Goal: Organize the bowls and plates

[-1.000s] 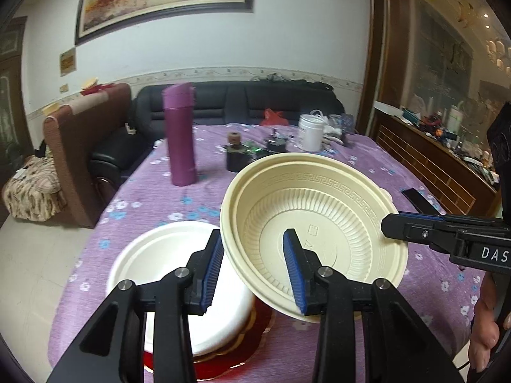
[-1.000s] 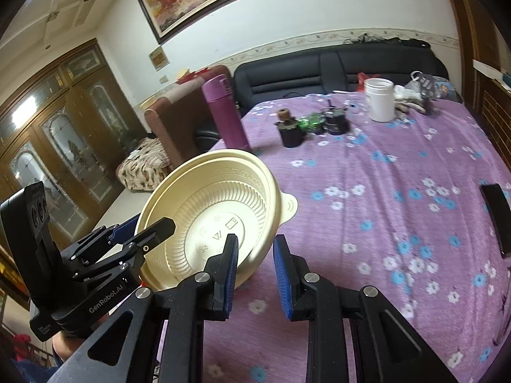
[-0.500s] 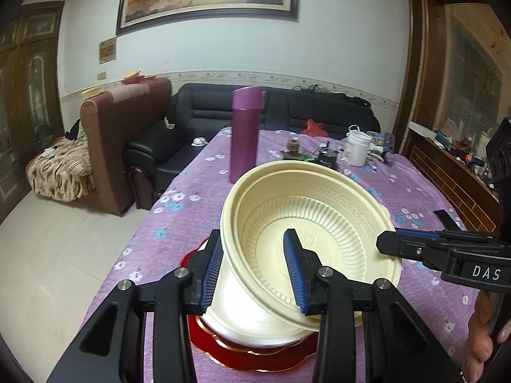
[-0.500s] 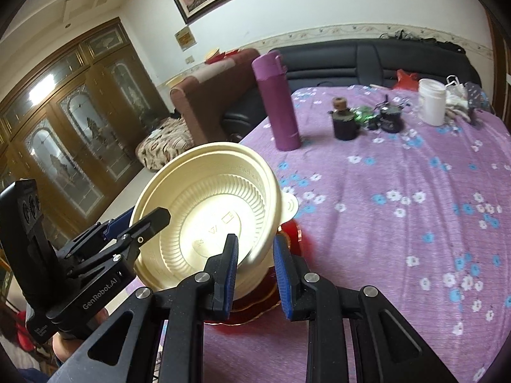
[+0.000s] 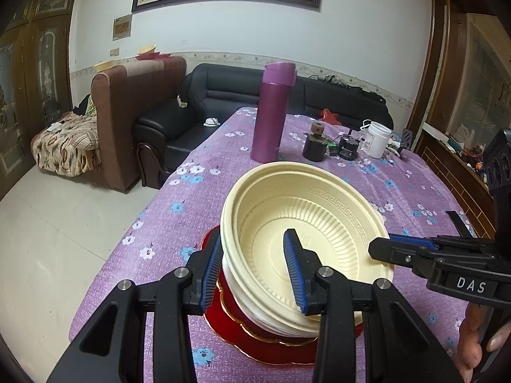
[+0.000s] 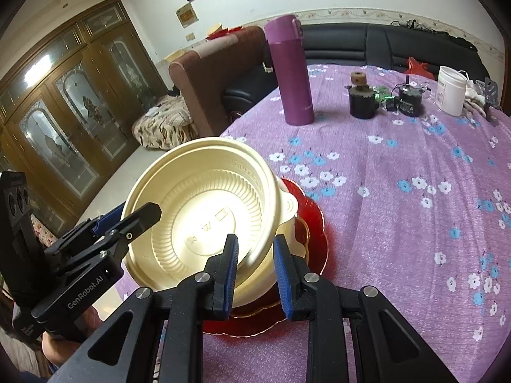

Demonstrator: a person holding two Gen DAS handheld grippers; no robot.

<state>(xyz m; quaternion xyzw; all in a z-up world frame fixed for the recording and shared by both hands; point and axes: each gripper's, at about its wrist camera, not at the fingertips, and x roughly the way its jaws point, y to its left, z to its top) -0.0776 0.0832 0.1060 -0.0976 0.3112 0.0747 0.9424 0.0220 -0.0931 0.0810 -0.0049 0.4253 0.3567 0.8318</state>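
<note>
Two grippers are clamped on one cream bowl (image 5: 306,236), which is carried tilted just above a stack of a white bowl (image 5: 242,300) on a red plate (image 5: 230,316). In the left wrist view the left gripper (image 5: 255,268) is seen pinching the bowl's wall at its 7 o'clock edge, one pad outside and one inside. The right gripper (image 6: 254,265) is closed on the rim at roughly 4 o'clock in that same view, near the bowl's small tab. The stack sits near the front left corner of a table under a purple flowered cloth (image 6: 399,223), with bare floor beyond the edge at 9 o'clock.

The bowl appears close to being nested, though whether it already touches the white bowl cannot be told. Judging from the tilt, one edge could land first and the light stack could be pushed sideways on the plate. If one grip is let go before the other, the thin plastic could flex and spring out. A purple flask (image 5: 271,111) stands well apart at 12 o'clock and is not threatened.
</note>
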